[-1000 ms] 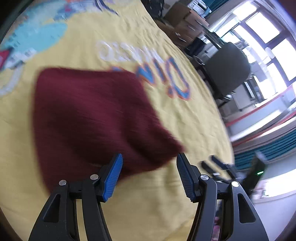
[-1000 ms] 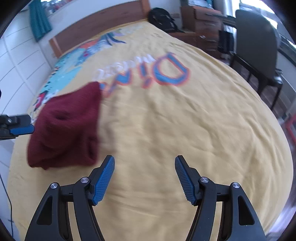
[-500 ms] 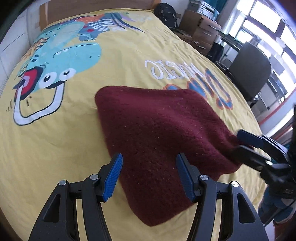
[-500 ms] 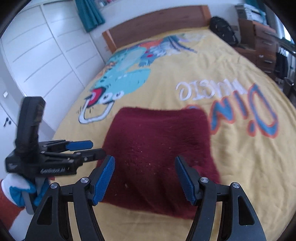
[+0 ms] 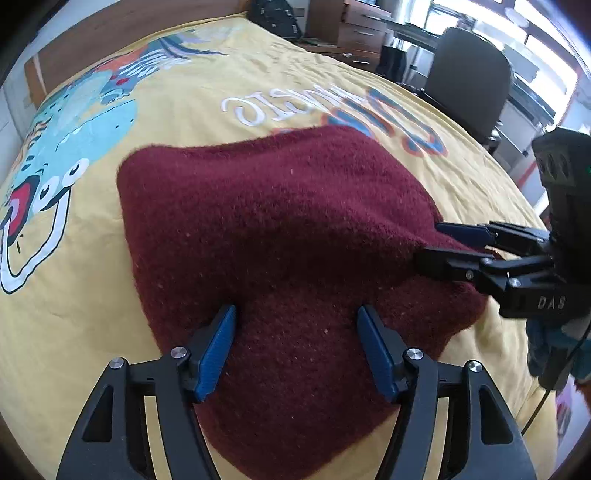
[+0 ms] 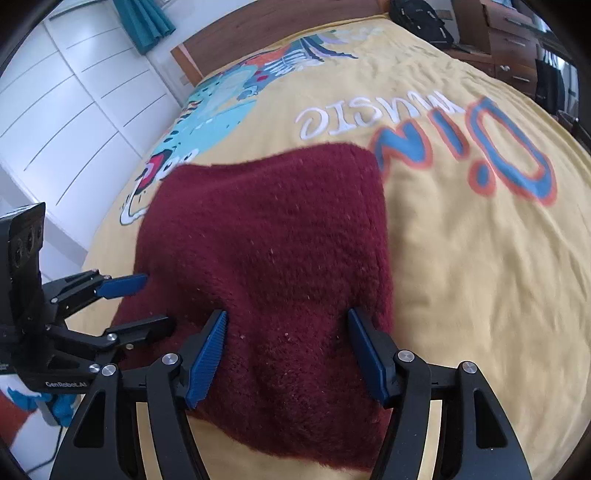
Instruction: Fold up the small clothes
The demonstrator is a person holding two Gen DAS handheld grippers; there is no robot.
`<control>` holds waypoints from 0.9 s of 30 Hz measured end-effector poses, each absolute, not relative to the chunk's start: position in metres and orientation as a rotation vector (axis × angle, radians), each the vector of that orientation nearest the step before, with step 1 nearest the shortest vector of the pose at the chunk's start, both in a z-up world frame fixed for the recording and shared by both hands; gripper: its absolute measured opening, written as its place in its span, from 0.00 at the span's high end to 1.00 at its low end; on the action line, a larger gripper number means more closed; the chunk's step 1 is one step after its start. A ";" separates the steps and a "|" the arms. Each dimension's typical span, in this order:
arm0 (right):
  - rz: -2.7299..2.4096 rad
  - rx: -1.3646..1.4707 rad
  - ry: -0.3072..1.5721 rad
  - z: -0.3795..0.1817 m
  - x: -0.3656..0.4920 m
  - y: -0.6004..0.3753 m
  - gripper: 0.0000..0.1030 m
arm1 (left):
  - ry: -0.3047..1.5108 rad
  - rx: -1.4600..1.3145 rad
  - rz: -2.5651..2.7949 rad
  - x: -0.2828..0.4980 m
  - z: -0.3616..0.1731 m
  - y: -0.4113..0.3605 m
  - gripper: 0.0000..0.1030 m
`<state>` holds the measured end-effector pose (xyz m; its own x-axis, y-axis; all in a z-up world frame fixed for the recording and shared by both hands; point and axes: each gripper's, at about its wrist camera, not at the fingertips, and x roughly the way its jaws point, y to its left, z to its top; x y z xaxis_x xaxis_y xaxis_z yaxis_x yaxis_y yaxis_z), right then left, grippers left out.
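left wrist view: my left gripper (image 5: 295, 343) points down at the maroon knit garment (image 5: 273, 229), which lies on the yellow bedspread (image 5: 184, 92) just below the printed lettering. my jaws are spread and opening; the near part of the knit lies between the blue pads (image 5: 216, 350), but they do not press on it. the cloth humps up in the middle and runs under the gripper toward the near edge. my right gripper (image 5: 443, 247) shows at the right edge of the garment, its fingers parted one above the other over the cloth's right corner; contact there i cannot tell. an office chair (image 5: 469, 74) stands beyond the bed.

right wrist view: my right gripper (image 6: 288, 347) hangs over the near right part of the same garment (image 6: 266, 236), jaws spread, cloth between the pads and not pinched. my left gripper (image 6: 140, 302) reaches in from the left, fingers apart at the garment's left edge. white cupboard doors (image 6: 74, 103) and a wooden headboard (image 6: 258, 26) lie beyond.
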<state>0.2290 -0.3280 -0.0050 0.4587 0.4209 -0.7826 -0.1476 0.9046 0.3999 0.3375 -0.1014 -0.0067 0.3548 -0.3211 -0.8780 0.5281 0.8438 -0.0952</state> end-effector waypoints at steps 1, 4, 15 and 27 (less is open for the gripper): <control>0.358 0.296 1.042 -0.008 0.223 -0.331 0.35 | 1.072 0.227 -0.560 0.332 -0.008 -0.102 0.40; 0.359 0.296 1.041 -0.013 0.212 -0.335 0.35 | 1.057 0.269 -0.571 0.321 -0.014 -0.105 0.34; 0.357 0.326 1.081 -0.016 0.230 -0.338 0.35 | 1.068 0.293 -0.569 0.312 -0.018 -0.102 0.29; 0.294 0.300 1.082 0.024 0.233 -0.346 0.31 | 1.062 0.038 -0.509 0.327 0.024 -0.058 0.28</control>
<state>0.2331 -0.3459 0.0236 0.4388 0.3770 -0.8157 -0.0875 0.9213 0.3788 0.3268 -0.0584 0.0239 0.3829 -0.3809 -0.8416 0.4171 0.8842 -0.2104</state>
